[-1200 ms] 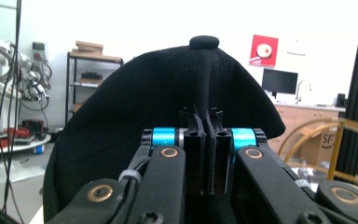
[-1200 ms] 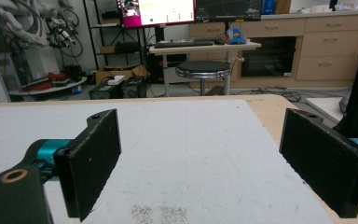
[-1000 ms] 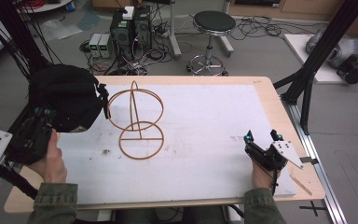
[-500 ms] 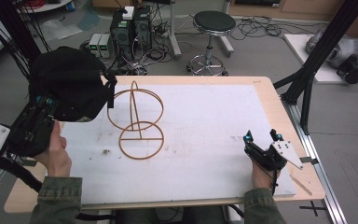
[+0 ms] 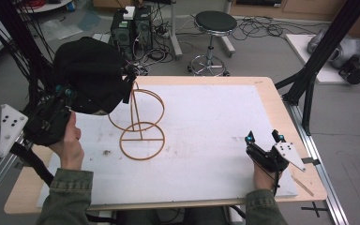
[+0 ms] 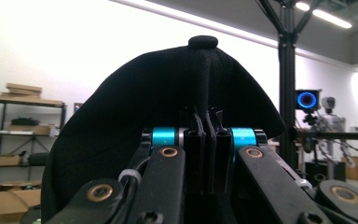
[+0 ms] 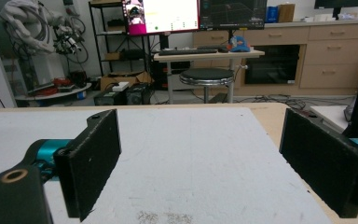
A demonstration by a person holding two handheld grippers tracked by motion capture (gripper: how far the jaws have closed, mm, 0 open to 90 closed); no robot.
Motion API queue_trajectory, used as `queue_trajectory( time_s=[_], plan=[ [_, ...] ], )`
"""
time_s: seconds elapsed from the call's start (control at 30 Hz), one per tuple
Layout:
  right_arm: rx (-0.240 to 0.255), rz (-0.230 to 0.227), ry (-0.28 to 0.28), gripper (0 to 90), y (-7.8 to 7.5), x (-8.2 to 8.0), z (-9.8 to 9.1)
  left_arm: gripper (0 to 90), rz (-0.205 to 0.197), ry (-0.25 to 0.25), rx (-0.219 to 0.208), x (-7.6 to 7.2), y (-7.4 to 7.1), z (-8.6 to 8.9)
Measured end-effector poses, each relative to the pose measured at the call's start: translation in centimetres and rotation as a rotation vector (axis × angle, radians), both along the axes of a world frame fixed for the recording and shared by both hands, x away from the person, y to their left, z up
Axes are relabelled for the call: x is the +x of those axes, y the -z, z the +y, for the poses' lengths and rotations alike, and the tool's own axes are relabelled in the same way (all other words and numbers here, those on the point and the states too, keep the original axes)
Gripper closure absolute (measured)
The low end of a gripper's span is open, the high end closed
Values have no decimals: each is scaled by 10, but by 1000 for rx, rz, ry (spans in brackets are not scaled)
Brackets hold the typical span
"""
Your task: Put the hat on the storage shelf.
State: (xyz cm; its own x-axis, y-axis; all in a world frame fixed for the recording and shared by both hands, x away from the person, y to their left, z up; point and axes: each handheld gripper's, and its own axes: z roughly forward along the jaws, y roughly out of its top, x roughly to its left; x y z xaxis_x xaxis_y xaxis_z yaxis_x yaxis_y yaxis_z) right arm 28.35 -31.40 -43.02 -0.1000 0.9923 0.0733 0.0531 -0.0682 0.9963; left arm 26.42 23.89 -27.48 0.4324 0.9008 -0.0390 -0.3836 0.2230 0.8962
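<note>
I have the black cap (image 5: 91, 75) clamped in my left gripper (image 5: 63, 93): in the left gripper view the jaws are pinched tight on a fold of its fabric (image 6: 205, 140), and the crown rises above them with its button at the top centre of the frame. In the high view the cap hangs in the air at the upper left, its edge right beside the top loop of the wooden wire stand (image 5: 138, 124), which sits on the white mat of the desk (image 5: 262, 84) left of centre. So the pick-up looks done; what is left, as I judge it, is to bring the cap over the stand's upper ring and let it settle there. My left hand (image 5: 70, 143) is raised off the desk, forearm coming in from the lower left. My right gripper (image 5: 262, 139) rests low at the lower right, jaws wide apart with nothing between them.
</note>
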Motion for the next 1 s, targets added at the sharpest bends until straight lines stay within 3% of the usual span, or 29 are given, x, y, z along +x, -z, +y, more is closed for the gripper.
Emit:
queue_trajectory(
  time_s=[0.27,0.67,0.87,1.0],
  plan=[
    [-3,-11,-3,118,-1,-1,0,874,27,84,9,13,-3,-16],
    [3,-19,-2,118,-1,-1,-1,874,55,154,33,28,-5,-37],
    [2,-21,-2,118,-1,-1,-2,874,86,172,49,34,-5,-42],
    [0,-23,0,118,-1,-1,-3,874,138,179,59,38,-4,-41]
  ],
)
